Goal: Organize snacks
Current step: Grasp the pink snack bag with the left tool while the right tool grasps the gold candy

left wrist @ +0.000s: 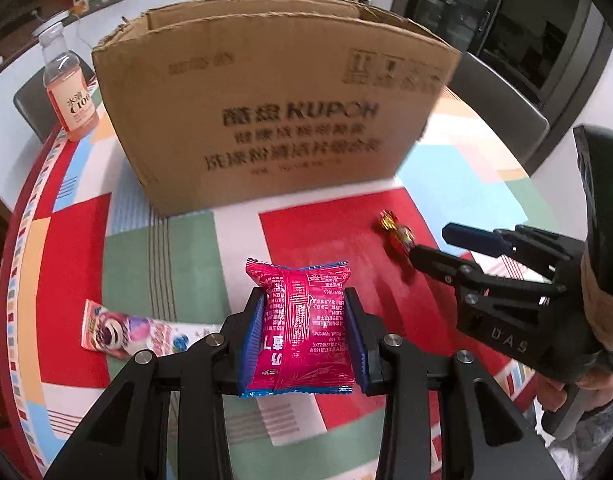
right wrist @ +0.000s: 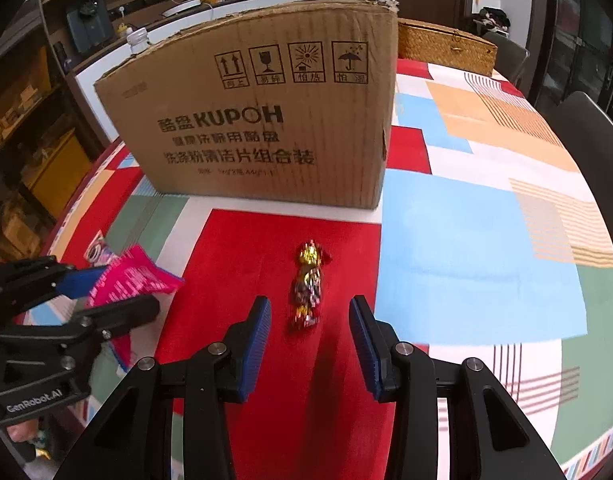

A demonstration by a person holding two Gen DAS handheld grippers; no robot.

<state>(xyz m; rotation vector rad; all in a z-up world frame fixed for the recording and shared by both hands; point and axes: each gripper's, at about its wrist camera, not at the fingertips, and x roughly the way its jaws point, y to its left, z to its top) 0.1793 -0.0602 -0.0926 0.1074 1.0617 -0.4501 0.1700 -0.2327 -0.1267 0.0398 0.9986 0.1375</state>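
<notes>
Between the left gripper's (left wrist: 305,326) fingers sits a pink packet (left wrist: 302,320), clamped by both pads and lifted off the tabletop (left wrist: 146,264). The right gripper (right wrist: 311,346) has its fingers apart and empty, with a foil candy (right wrist: 308,284) lying just ahead of them on the red patch. A white pouch (left wrist: 118,330) lies left of the left fingers. The box (left wrist: 266,120) stands beyond both; its inside is hidden, so what is already stowed is unclear. At least three snacks remain outside it.
</notes>
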